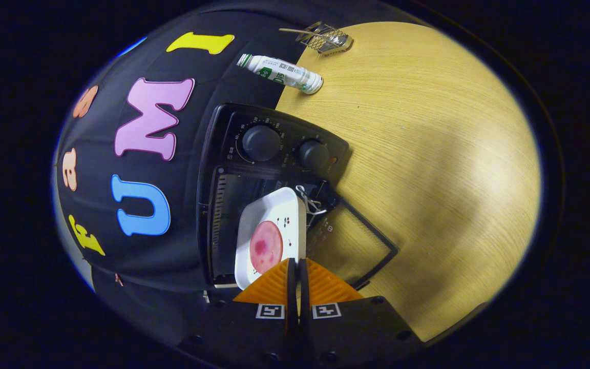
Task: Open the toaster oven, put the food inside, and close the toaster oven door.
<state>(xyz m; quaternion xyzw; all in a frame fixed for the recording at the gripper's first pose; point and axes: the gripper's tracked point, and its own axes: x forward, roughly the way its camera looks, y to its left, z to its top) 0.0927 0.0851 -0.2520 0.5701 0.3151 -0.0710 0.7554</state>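
The black toaster oven [274, 148] with two round knobs stands on the wooden table [428, 154], against the booth's wall. Its glass door [356, 246] is folded down flat onto the table. A white square plate [274, 215] carries a round pink slice of food [266, 247]. The plate hangs in front of the oven's dark mouth, partly over the opening. My gripper [297, 264] is shut on the plate's near rim, the two fingers pressed close together with the rim between them. A bit of bent metal wire [309, 201] shows at the plate's far corner, inside the oven.
A white bottle with a green label [280, 73] lies on its side beyond the oven, at the table's edge. Farther off sits a small wire-mesh holder [328, 38]. Bare wooden tabletop stretches away beside the open door.
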